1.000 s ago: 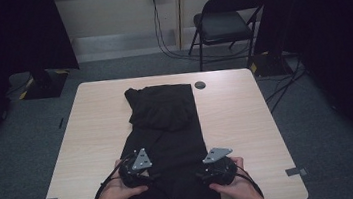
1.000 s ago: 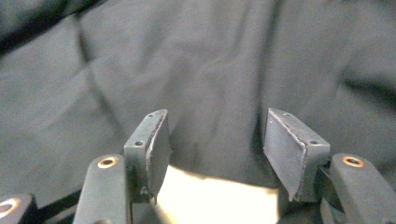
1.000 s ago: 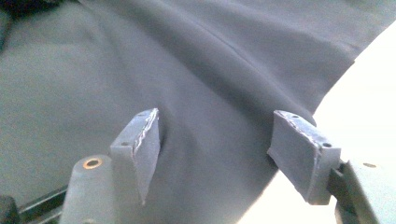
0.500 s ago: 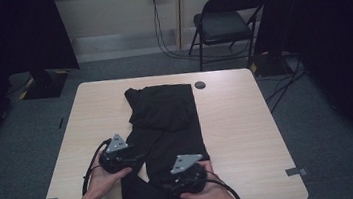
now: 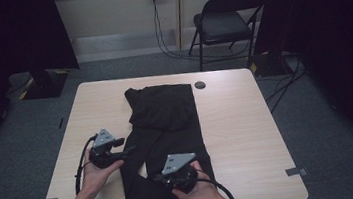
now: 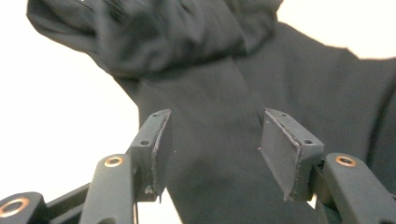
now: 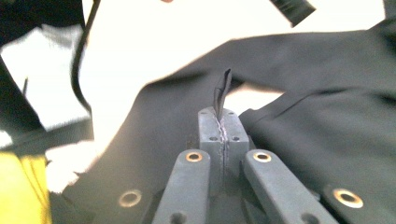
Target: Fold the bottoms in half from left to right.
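Note:
Black trousers (image 5: 165, 111) lie lengthwise down the middle of the light wooden table (image 5: 247, 121), bunched at the far end. My left gripper (image 5: 129, 150) hovers at the left edge of the left leg, pointing right. Its jaws are open and have just been opening a little, with the dark cloth (image 6: 219, 93) lying beyond them and nothing pinched. My right gripper (image 5: 157, 178) is near the front edge, over the gap between the legs. Its jaws have just closed, and the right gripper (image 7: 223, 116) is shut on a thin raised fold of the cloth (image 7: 222, 88).
A small black round disc (image 5: 200, 84) sits by the table's far edge, just right of the trousers. A black folding chair (image 5: 228, 20) stands behind the table, with cables on the grey carpet. Bare tabletop lies on both sides of the trousers.
Both hands have moved left across the table. The left gripper also went farther from the front edge. The right gripper slid from the right leg to the middle and shut on a fold.

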`<state>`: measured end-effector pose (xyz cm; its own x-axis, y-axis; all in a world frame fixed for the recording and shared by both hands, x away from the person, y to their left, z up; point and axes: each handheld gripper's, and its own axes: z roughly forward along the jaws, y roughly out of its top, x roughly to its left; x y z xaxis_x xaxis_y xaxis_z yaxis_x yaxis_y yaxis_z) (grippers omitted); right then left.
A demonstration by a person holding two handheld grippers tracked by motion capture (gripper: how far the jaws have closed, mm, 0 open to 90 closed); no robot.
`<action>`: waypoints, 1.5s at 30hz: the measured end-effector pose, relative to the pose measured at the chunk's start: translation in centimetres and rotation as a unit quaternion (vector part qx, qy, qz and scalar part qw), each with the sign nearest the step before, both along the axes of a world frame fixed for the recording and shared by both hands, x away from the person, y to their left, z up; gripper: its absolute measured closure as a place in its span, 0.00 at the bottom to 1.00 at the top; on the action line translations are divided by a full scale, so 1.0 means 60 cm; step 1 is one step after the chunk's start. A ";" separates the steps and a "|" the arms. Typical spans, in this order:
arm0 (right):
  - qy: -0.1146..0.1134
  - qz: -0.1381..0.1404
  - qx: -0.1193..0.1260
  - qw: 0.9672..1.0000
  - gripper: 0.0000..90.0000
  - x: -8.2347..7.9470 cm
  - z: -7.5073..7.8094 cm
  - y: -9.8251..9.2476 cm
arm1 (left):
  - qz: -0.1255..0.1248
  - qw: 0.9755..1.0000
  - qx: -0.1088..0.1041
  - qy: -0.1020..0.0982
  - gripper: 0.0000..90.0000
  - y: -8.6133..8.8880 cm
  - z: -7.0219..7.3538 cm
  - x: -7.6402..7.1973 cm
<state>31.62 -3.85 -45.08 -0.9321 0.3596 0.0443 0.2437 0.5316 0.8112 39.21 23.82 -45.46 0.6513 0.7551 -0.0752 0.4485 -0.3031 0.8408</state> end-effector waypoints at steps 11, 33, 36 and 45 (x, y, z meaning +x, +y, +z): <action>-0.024 -0.187 0.026 0.982 0.99 0.073 0.036 -0.185 | 0.009 1.000 0.017 0.018 0.50 -0.001 -0.014 0.011; -0.005 -0.227 -0.014 0.974 0.34 0.292 -0.002 -0.127 | 0.028 0.999 0.007 0.015 0.41 -0.053 -0.006 0.181; -0.002 -0.232 -0.028 0.972 0.33 0.322 -0.014 -0.113 | 0.034 0.999 0.013 0.015 0.41 -0.071 -0.020 0.208; 0.019 -0.260 -0.049 0.964 0.83 0.372 -0.063 -0.091 | 0.043 0.998 0.028 0.039 0.89 -0.096 -0.060 0.234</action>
<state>53.93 -9.34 -48.84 -0.6230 0.7820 0.0170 0.5268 0.4035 0.7481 53.27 18.04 -49.09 0.5783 0.8119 -0.0800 0.5387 -0.3063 0.7849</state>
